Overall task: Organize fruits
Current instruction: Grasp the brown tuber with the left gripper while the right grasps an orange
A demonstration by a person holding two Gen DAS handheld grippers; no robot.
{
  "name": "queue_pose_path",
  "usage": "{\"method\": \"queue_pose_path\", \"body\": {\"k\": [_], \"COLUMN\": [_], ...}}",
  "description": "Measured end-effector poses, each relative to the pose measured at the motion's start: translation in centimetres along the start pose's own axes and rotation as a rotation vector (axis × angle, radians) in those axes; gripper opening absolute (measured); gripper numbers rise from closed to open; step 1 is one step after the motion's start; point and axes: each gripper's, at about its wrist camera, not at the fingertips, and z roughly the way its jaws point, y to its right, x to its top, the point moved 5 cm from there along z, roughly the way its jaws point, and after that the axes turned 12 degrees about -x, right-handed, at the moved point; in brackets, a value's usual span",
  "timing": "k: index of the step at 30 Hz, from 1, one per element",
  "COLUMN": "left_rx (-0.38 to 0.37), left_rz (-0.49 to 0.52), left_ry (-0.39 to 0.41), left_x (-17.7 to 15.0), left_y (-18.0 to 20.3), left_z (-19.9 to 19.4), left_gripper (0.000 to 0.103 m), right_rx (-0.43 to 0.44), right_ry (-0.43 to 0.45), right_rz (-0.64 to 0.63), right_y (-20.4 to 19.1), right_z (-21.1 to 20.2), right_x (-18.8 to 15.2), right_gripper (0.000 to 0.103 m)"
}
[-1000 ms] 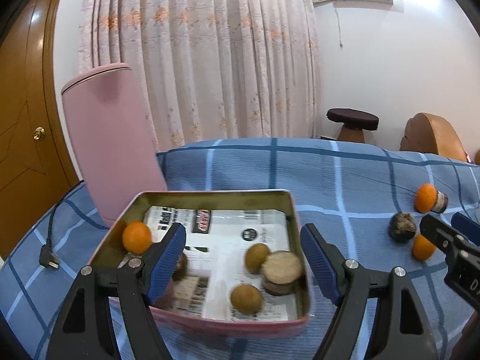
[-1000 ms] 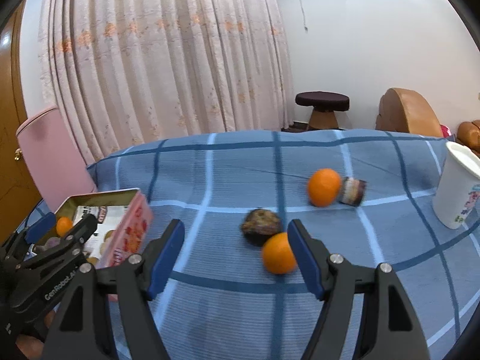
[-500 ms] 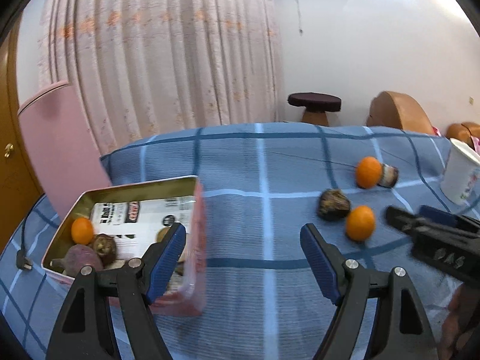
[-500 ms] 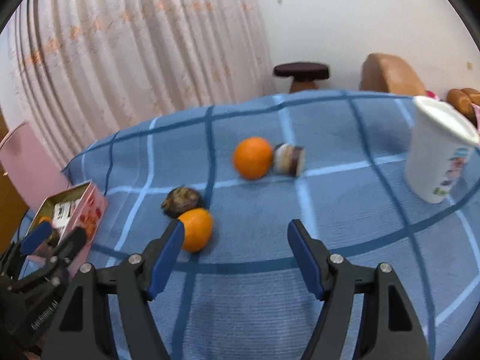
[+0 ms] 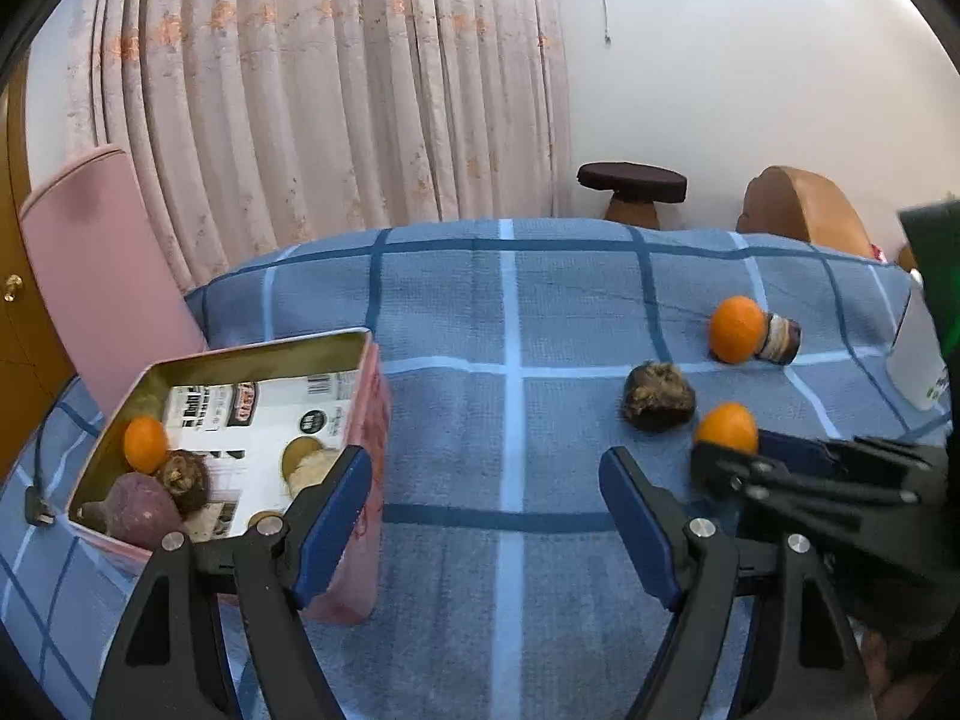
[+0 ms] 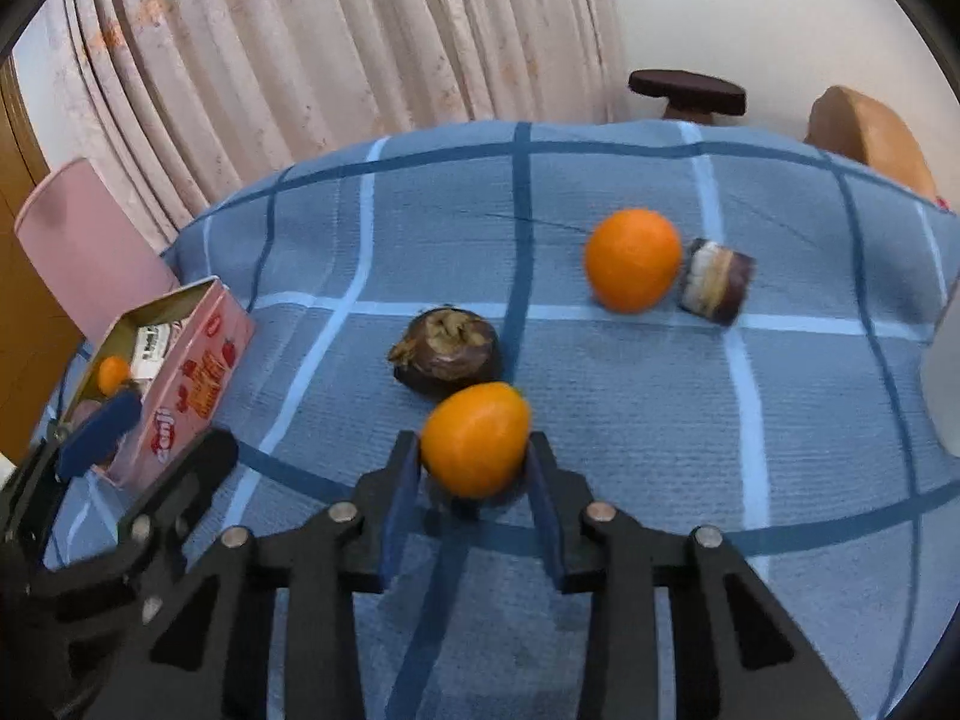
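Jaws of the right gripper (image 6: 474, 462) closed around a small round orange citrus fruit (image 6: 476, 439), pads flat against its two sides, probably so the smooth skin cannot roll free on the lift toward the pink rectangular metal tin (image 5: 240, 396); whether already clear of the blue checked bedcover (image 6: 630, 396) or only just touching it, impossible to tell. Held low and roughly level, presumably to pinch the fruit at its widest girth. Just behind it, nearly touching, a dark wrinkled brown fruit (image 6: 447, 351); farther toward the far right edge of the bed, a larger orange (image 6: 630, 258) touching a short dark-skinned cut piece with a pale face (image 6: 717, 288). Left gripper (image 5: 486, 516) with jaws wide apart and gripping nothing, hovering beside the tin's near right corner, perhaps waiting for the next fruit. Shown only in the left wrist view: the tin's contents, namely a small orange (image 5: 145, 443), a purple tuber (image 5: 141, 510), a rough brown fruit (image 5: 187, 477) and pale brownish pieces on a printed paper liner. Shown only in the right wrist view: the actual pad contact on the held fruit and the strawberry print on the tin's outer wall.
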Motion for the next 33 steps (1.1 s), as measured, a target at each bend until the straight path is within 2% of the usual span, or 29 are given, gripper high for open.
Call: {"method": "queue_pose_path", "body": {"k": [5, 8, 12, 15, 17, 19, 21, 26, 29, 33], "left_rx": [-0.023, -0.064, -0.091, -0.131, -0.149, -0.147, -0.138, -0.216, -0.205, -0.140], "left_rz": [0.012, 0.011, 0.000, -0.022, -0.032, -0.020, -0.003, -0.056, -0.068, 0.006], "left_ry": [-0.023, -0.037, -0.077, -0.148, -0.173, -0.194, -0.216, -0.208, -0.131, -0.043], "left_x": [1.1, 2.1, 3.2, 3.5, 3.8, 3.8, 3.7, 3.9, 4.3, 4.5], "left_y": [1.8, 3.5, 5.2, 6.4, 6.8, 7.4, 7.7, 7.0, 6.4, 6.6], "left_z": [2.0, 3.7, 6.5, 8.8, 9.7, 10.2, 10.6, 10.5, 9.1, 6.7], "left_gripper": [0.079, 0.079, 0.078, 0.055, 0.053, 0.047, 0.045, 0.045, 0.045, 0.045], "right_rx": [-0.075, -0.112, -0.169, -0.189, -0.186, -0.181, -0.183, -0.198, -0.210, -0.207], "right_ry": [0.108, 0.174, 0.227, 0.245, 0.243, 0.238, 0.235, 0.234, 0.248, 0.265], "right_rz": [0.133, 0.205, 0.241, 0.264, 0.277, 0.284, 0.279, 0.259, 0.244, 0.217], "right_y": [4.0, 6.1, 7.8, 8.6, 8.9, 8.9, 8.5, 8.0, 7.8, 7.0], "right_z": [-2.9, -4.6, -5.7, -6.0, -6.1, -5.9, -5.6, -5.3, -5.2, -5.1], "right_x": [1.0, 1.5, 2.4, 2.8, 2.9, 3.0, 3.2, 2.9, 2.8, 2.7], "right_gripper": [0.038, 0.038, 0.038, 0.038, 0.038, 0.038, 0.038, 0.038, 0.038, 0.038]}}
